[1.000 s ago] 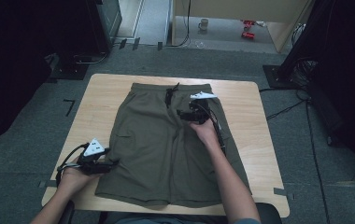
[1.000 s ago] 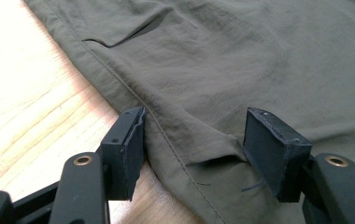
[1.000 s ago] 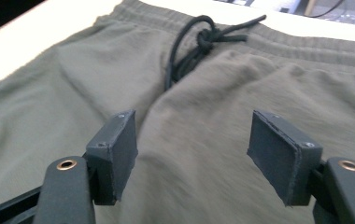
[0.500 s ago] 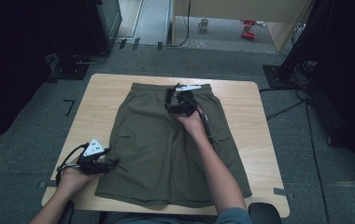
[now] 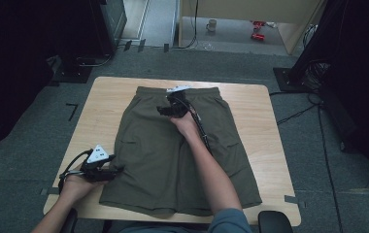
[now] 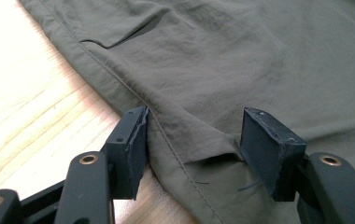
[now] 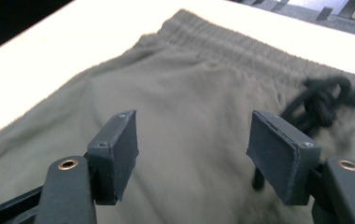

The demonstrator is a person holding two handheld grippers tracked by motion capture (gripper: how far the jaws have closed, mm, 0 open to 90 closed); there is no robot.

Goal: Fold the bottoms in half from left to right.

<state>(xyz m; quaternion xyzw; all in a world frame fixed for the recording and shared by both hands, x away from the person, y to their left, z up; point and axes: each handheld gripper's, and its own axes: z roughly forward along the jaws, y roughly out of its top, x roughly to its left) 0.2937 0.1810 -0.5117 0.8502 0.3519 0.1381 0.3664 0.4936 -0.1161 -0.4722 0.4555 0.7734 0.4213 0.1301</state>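
High view, garment: olive-green woven shorts [image 5: 182,155] spread flat on light wooden table [image 5: 105,102], waistband at far edge, leg hems at near edge; long axis from near side to far side.
High view, left gripper [image 5: 117,168]: low at outer seam of left leg, close to hem; jaw state not readable from above.
High view, right gripper [image 5: 165,110]: over upper front, just short of waistband and black drawstring [image 5: 194,116].
Left gripper view, jaws: standing fairly wide, side seam and a small raised fold of fabric [image 6: 199,154] between them; left pad touching seam edge, right pad at the fold; no firm pinch visible.
Right gripper view, jaws: wide apart, nothing held; flat cloth [image 7: 189,140] between and beneath, elastic waistband [image 7: 241,46] ahead, knotted drawstring [image 7: 323,100] beyond right jaw.
Progress, judged: early; shorts laid out and unfolded, no fold made.
Remaining, judged: secure both grips, then fold.
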